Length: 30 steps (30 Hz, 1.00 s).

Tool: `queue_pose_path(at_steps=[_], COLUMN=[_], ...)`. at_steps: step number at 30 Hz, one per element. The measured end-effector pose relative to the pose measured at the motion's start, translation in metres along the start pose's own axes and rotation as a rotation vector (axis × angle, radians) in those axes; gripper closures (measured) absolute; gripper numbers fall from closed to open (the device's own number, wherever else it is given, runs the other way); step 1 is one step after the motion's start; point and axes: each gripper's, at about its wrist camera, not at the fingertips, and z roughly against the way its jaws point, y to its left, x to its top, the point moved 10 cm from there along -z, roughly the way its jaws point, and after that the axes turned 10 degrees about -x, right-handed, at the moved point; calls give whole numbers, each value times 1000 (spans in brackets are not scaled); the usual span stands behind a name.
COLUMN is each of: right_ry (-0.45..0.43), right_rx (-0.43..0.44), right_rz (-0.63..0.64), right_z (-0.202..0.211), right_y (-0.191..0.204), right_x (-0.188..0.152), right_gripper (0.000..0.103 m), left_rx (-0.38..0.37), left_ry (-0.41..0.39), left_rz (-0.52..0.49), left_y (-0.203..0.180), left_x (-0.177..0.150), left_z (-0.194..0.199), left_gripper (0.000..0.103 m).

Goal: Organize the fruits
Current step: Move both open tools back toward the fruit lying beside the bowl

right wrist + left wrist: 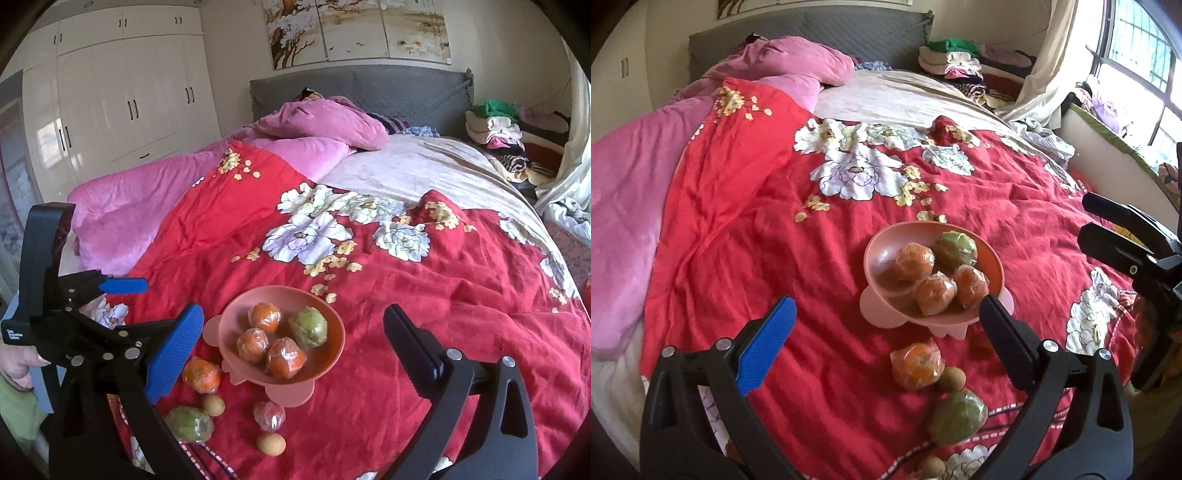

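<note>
Left wrist view: left gripper (886, 325) poised over a red floral quilt (746, 229) on the bed, fingers (764, 343) spread wide and clamped on nothing. Pink bowl (882, 251) resting on the quilt just beyond the fingertips, loaded with three film-wrapped oranges and one wrapped green fruit (956, 249). Loose on the quilt, nearer the camera: a wrapped orange (916, 365), a small brown fruit (951, 378) touching or just beside it, a second green wrapped fruit (958, 417), another small brown fruit (932, 467) at the bottom edge. Right gripper (1100, 229) visible at the right edge, fingers apart and empty.

Right wrist view: right gripper (291, 339) likewise wide open, nothing between the fingers (413, 347), bowl (236, 321) framed between them. Left gripper (125, 286) at the left, held by a hand (18, 365). Scattered in front of the bowl: orange (201, 374), pale round fruit (213, 404), green fruit (189, 424), a small red-wrapped piece (269, 415), another pale round fruit (271, 443).

Likely handling: fruits light, roundish, soft enough to bruise; glossy film probably slippery and prone to crinkle. Best taken across the widest middle with a gentle squeeze; soft quilt apt to let them roll or sink
</note>
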Motion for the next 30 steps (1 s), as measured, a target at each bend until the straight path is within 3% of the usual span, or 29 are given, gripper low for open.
queue_pose_path(at_steps=[30], right_ry=[56], right_rx=[-53], right_rz=[11], right_z=[18], right_y=[5], right_x=[-47], right_gripper=[5], left_rx=[-8], left_ry=[14], left_rz=[-12], left_y=[-8], left_x=[-47], left_z=[22], left_gripper=[10])
